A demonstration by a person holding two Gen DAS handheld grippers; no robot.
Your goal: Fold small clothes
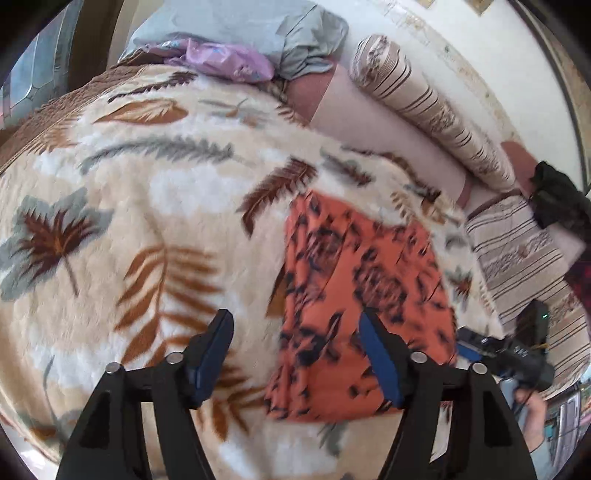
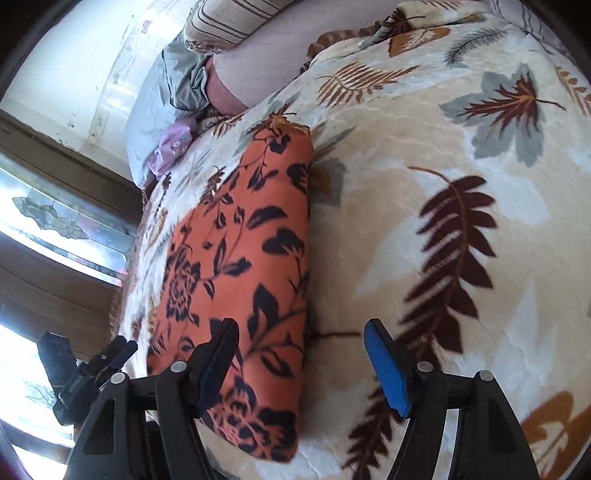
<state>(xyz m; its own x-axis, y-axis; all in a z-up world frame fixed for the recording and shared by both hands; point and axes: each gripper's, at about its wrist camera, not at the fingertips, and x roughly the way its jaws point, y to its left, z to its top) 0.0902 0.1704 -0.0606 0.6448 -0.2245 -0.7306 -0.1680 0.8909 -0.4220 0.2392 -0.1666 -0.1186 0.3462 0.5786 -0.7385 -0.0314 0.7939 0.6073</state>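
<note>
A cream blanket [image 1: 155,192] printed with brown and grey leaves is spread over the bed. Striped bolsters [image 1: 428,107] are laid along the wall, and a grey pillow [image 1: 266,33] with lilac cloth [image 1: 225,61] is seen beyond.

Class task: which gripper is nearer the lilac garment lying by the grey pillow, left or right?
Cannot tell. The lilac garment lies far across the blanket from both the left gripper and right gripper.

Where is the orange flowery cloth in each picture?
Left wrist view: the orange cloth lies right of centre, behind the left gripper.
Right wrist view: the cloth lies left of centre, behind the right gripper.
Shared landmark: purple bundle at the blanket's far end.
</note>
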